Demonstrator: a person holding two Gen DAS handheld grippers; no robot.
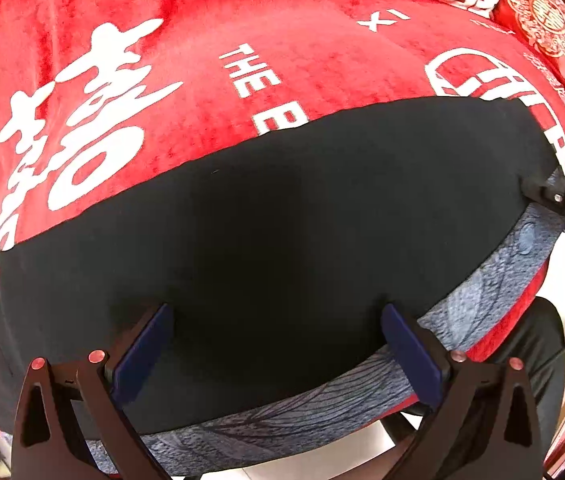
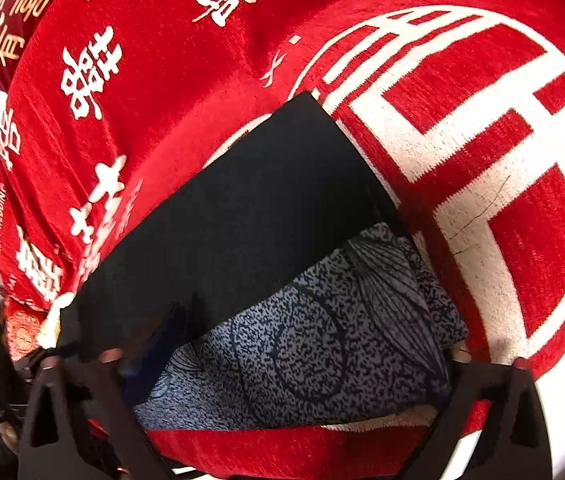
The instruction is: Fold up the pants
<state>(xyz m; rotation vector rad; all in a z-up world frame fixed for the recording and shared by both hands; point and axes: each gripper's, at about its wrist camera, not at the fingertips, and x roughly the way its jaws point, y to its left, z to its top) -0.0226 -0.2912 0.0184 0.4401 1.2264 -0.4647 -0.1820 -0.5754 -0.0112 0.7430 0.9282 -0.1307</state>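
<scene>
Here the pants [image 1: 282,220] lie flat on the red blanket [image 1: 242,40], soft, light and limp. My left gripper [image 1: 278,344] stands wide over the near edge. At 3 o'clock my right gripper [image 1: 538,190] gapes, gripping nothing; I would pinch the patterned waistband [image 2: 322,320].

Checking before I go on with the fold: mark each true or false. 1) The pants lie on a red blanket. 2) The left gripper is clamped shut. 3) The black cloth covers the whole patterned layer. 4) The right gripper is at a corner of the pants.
1) True: the pants lie on the red blanket.
2) False: the left gripper is open.
3) False: a patterned grey strip shows along the black cloth's near edge.
4) True: the right gripper is at the corner.
</scene>
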